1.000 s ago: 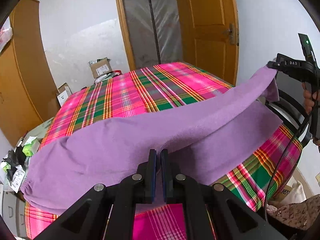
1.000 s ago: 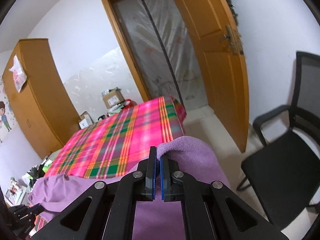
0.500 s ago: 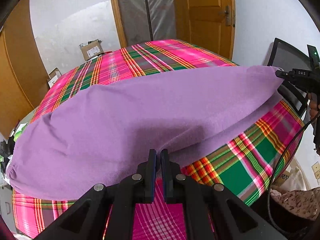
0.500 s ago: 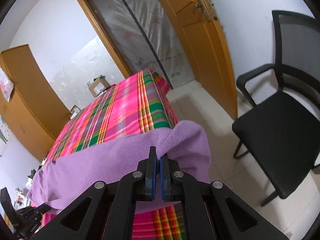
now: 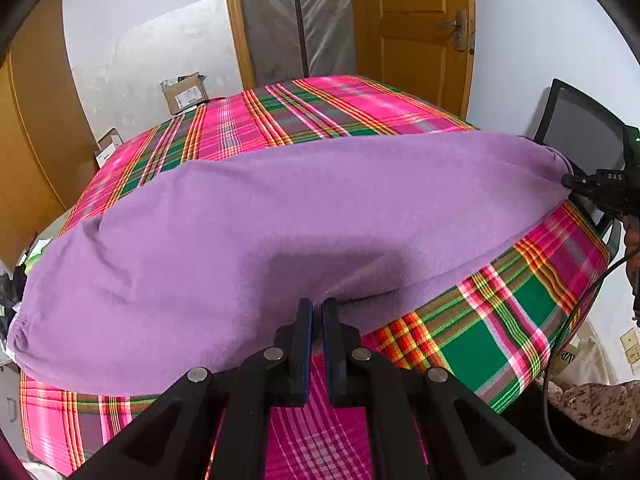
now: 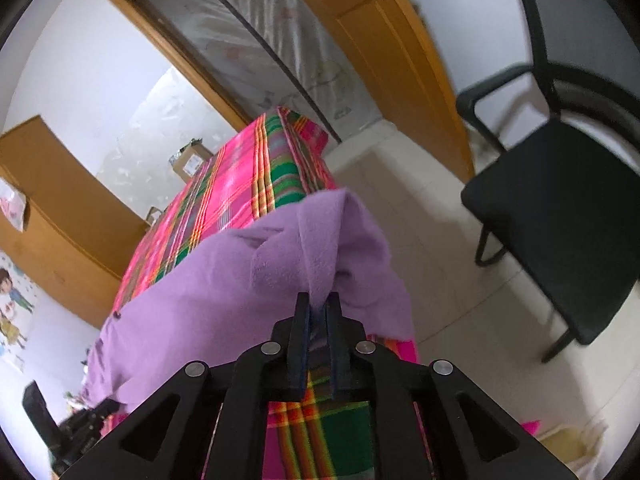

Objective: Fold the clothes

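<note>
**Purple garment stretched between two grippers over a plaid table**

Purple fleece garment (image 5: 280, 216) spans a table covered in a bright pink, green and orange plaid cloth (image 5: 500, 320). It lies long and wide across the near part of the table, one end bunched at the far left, the other drawn to a point at the right.

The left hand-held gripper (image 5: 316, 320) sits at the garment's near edge, about midway along its length. Its two fingers are nearly together, and the fabric edge runs right up to their tips. Whether cloth is actually pinched between them cannot be told from this view.

The right hand-held gripper (image 6: 318, 312) is clamped on a gathered pleat of the right end, which rises in a soft peak straight ahead of its fingers, beyond the table's corner. A black chair (image 6: 560, 208) stands on the tiled floor to the right, well apart from the fabric.

The garment looks doubled, with a second layer showing under the near edge, so a fold appears to be in hand. To do it well, both grips should probably travel together at the same height, keeping the cloth lightly taut so no wrinkles set in. Edges should line up before the fabric is lowered flat, and the right end should land on the table instead of hanging off it.
</note>
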Motion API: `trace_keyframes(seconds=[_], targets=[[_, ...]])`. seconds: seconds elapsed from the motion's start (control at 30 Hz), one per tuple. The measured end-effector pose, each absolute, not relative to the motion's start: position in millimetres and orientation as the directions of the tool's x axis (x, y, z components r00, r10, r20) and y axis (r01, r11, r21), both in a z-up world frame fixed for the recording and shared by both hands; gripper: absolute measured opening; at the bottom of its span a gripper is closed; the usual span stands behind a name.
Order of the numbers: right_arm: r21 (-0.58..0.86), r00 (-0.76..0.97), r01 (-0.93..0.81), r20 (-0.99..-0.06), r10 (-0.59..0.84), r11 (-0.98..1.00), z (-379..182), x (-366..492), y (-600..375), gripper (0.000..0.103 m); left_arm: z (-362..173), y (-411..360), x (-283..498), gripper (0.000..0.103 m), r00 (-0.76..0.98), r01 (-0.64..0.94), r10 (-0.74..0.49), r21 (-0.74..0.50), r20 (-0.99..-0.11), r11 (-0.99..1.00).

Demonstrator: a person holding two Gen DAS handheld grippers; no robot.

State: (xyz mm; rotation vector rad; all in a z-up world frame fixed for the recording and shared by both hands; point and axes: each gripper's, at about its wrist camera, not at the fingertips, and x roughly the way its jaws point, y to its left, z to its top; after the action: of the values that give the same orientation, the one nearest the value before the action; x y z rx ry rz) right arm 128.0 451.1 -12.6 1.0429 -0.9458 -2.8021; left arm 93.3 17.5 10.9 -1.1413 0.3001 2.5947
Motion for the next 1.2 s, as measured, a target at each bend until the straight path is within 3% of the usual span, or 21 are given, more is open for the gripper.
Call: trace_keyframes(seconds=[0.13,0.27,0.67,0.7,0.77,0.87,1.2], targets=[[0.525,-0.815,-0.177,-0.553,-0.176,-0.832,10.1,132.2,462.1,0.017,9.0,18.9,91.8,0.005,-0.64,-0.339,0.171,0.075,-0.749,-0.938],[0.475,-0.834,-0.162,-0.535,-0.138,-0.865,32.8,116.5,470.9,0.034,8.9,21.5,90.9,0.005,-0.64,-0.337,0.162,0.084,-0.751,-0.938],[0.212,-0.597,-0.111,-0.795,-0.105,-0.971,6.0,30.1,442.7,0.035,9.3,26.5,83.9,0.005,-0.635,-0.327,0.137,0.104,-0.761,-0.939],[0.206,-0.59,-0.112,-0.801,-0.102,-0.972,5.3,30.0,443.4,0.035,9.5,26.8,83.6,0.005,-0.635,-0.327,0.135,0.106,-0.761,-0.939],[0.186,-0.581,-0.132,-0.811,-0.076,-0.974,5.5,32.5,447.5,0.019,9.9,27.3,83.0,0.005,-0.634,-0.326,0.132,0.109,-0.762,-0.939],[0.199,-0.559,-0.133,-0.824,-0.092,-0.971,2.3,34.2,454.0,0.008,9.8,27.7,81.6,0.005,-0.632,-0.324,0.129,0.109,-0.764,-0.94],[0.326,-0.703,-0.137,-0.698,-0.14,-0.935,30.4,46.5,478.9,0.003,11.1,29.9,79.6,0.005,-0.632,-0.312,0.115,0.116,-0.767,-0.943]])
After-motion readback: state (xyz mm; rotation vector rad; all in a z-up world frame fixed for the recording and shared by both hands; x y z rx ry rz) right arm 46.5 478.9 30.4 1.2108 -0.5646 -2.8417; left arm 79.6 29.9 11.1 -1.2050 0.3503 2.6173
